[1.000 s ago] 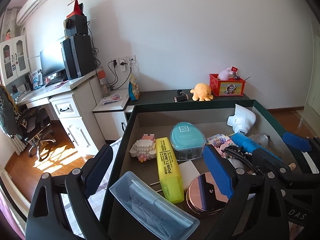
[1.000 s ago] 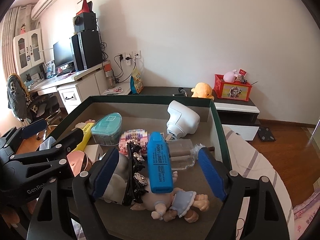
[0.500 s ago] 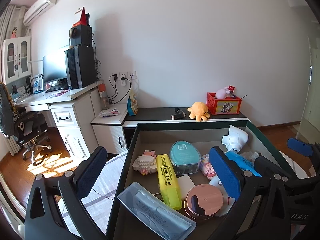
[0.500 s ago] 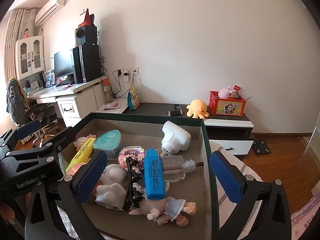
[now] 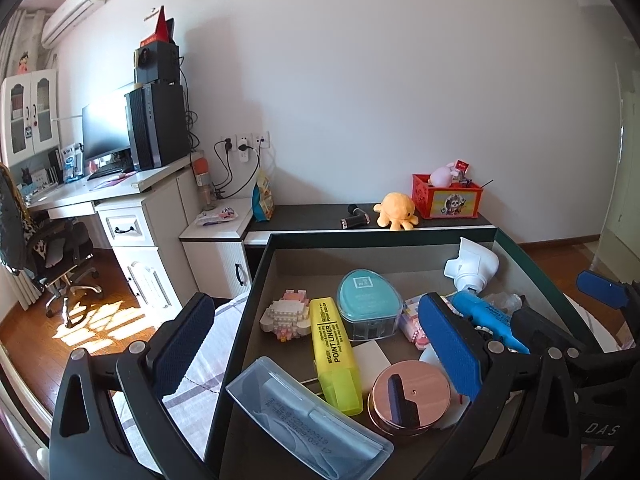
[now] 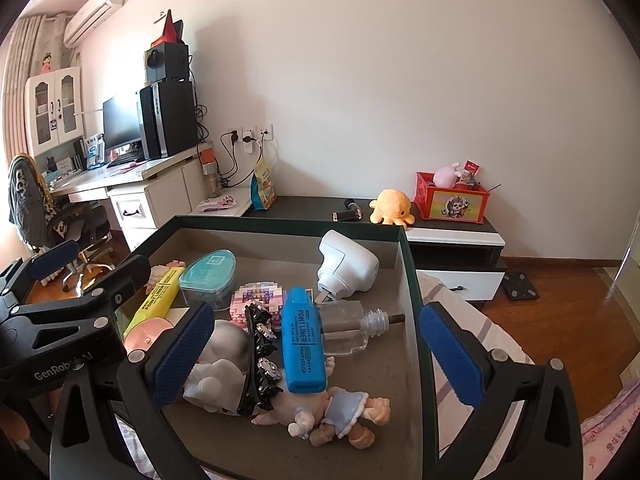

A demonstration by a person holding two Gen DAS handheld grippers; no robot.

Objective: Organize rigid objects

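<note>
A dark green box holds the objects. In the left wrist view lie a yellow highlighter, a teal case, a block toy, a clear plastic case and a rose-gold round tin. My left gripper is open and empty above them. In the right wrist view a blue highlighter lies on a doll, beside a black hair clip, a clear bottle and a white device. My right gripper is open and empty above them.
The box sits on a bed with striped sheets. Behind it stands a low dark cabinet with an orange plush and a red crate. A white desk with a computer and an office chair are on the left.
Both grippers have drawn back and up from the box, so the objects look smaller and lower. Both stay open and empty. Nothing in the box has moved.
</note>
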